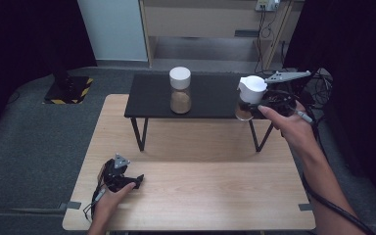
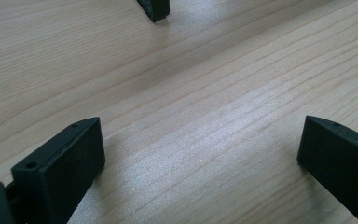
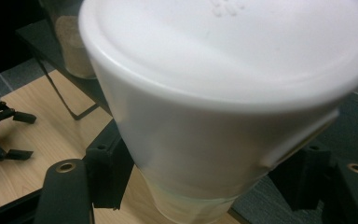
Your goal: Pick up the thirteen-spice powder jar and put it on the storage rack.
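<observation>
A glass jar (image 1: 247,108) with a white lid (image 1: 252,85) sits in my right gripper (image 1: 248,105) at the right end of the black raised shelf (image 1: 152,98). Whether its base touches the shelf I cannot tell. In the right gripper view the black jaws press on the jar (image 3: 223,93) from both sides just under the lid. A second white-lidded jar (image 1: 180,90) with brown contents stands upright mid-shelf. My left gripper (image 1: 138,181) lies on the wooden table (image 1: 200,196) at front left, its jaws wide apart over bare wood (image 2: 200,154).
The shelf stands on thin black legs (image 1: 137,134) across the far half of the table. Behind the table are grey carpet, a wooden cabinet (image 1: 200,19) and a yellow-and-black striped base (image 1: 68,88) at back left. A cable (image 1: 323,196) trails along the right forearm.
</observation>
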A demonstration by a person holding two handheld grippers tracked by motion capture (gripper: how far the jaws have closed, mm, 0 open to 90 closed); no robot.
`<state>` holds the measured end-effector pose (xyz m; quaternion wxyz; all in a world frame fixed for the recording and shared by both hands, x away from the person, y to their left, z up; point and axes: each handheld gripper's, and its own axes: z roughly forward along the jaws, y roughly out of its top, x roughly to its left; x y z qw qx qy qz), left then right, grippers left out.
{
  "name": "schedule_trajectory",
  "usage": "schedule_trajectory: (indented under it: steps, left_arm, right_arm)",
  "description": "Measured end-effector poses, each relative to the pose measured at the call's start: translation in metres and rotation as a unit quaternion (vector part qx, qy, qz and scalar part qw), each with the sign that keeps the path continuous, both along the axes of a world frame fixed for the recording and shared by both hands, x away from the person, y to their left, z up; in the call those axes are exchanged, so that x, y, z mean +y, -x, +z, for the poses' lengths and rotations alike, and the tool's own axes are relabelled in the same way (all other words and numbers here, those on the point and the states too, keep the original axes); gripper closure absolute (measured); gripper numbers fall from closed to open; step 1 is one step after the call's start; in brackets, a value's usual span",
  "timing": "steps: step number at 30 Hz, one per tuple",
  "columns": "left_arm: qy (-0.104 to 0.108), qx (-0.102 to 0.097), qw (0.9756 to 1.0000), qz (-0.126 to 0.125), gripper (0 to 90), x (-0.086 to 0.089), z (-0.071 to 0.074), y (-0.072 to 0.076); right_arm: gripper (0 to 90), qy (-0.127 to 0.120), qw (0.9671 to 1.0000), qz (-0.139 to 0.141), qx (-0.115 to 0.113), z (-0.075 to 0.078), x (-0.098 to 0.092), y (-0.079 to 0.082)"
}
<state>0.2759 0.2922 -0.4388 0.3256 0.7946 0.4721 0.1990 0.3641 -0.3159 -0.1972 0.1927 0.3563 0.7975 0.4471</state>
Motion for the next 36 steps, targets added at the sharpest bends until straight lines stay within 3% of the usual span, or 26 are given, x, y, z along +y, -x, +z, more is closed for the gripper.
schedule_trajectory:
  steps: [21,36]
  left_arm:
    - [0.0,0.0,1.0,0.0,0.0,0.0,0.0,0.0]
    - [0.0,0.0,1.0,0.0,0.0,0.0,0.0,0.0]
  right_arm:
    - [31.3,0.01,0.9999,-0.001,0.007,0.0,0.018,-0.033]
    - [31.3,0.009,0.9999,-0.001,0.01,-0.005,0.026,-0.046]
